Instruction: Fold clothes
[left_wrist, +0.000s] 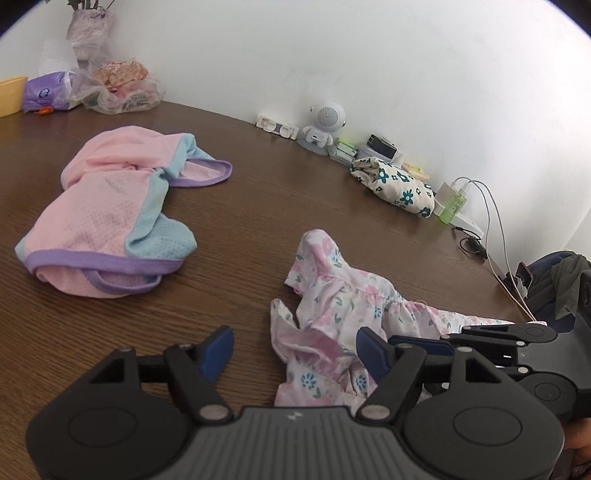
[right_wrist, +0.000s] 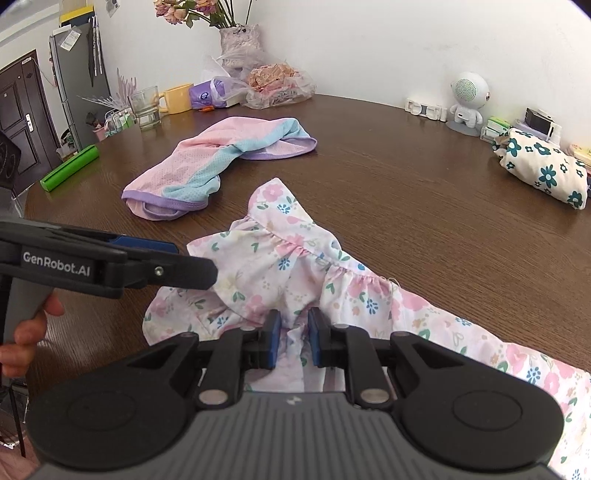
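Observation:
A white floral garment (right_wrist: 295, 258) with pink and blue flowers lies crumpled on the brown table (right_wrist: 406, 184). My right gripper (right_wrist: 295, 334) is down on its near part, and a bunched fold of the fabric is pinched between the blue pads. My left gripper (left_wrist: 295, 349) stands open over the garment's left edge (left_wrist: 314, 332), one finger over bare wood, the other over the cloth. In the right wrist view the left gripper (right_wrist: 192, 260) reaches in from the left, held by a hand (right_wrist: 26, 332). A pink, blue and purple mesh garment (left_wrist: 107, 218) lies further back, untouched.
Along the wall stand a white robot-shaped speaker (right_wrist: 467, 99), small boxes, a folded cream cloth with teal flowers (right_wrist: 543, 166), a charger with cables (left_wrist: 487, 206). At the far left are a vase (right_wrist: 240, 40), plastic bags, a yellow mug (right_wrist: 177, 98), a glass (right_wrist: 146, 107), a green roll (right_wrist: 70, 168).

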